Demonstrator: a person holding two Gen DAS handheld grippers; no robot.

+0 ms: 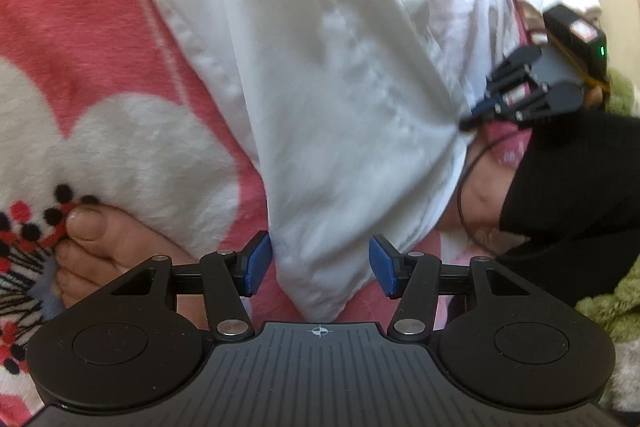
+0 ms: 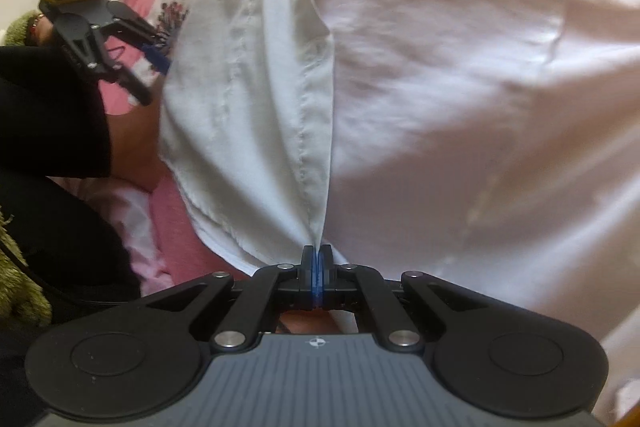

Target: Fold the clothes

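Now the right tool (image 2: 317, 269) pinches the white shirt's (image 2: 400, 87) hem.

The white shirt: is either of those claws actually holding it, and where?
The right gripper pinches the white shirt at its bottom hem edge. The left gripper stands open around a corner, not gripping.

Pink floral fleece blanket (image 1: 80, 27), green fuzzy fabric (image 1: 612, 311), daylight

The shirt (image 1: 340, 87) lies spread on the blanket (image 1: 80, 27), its lower corner between the parted pads of the left gripper (image 1: 320, 263), its placket edge pinched in the right gripper (image 2: 317, 267), with bare toes (image 1: 88, 227) resting on the blanket left of it.
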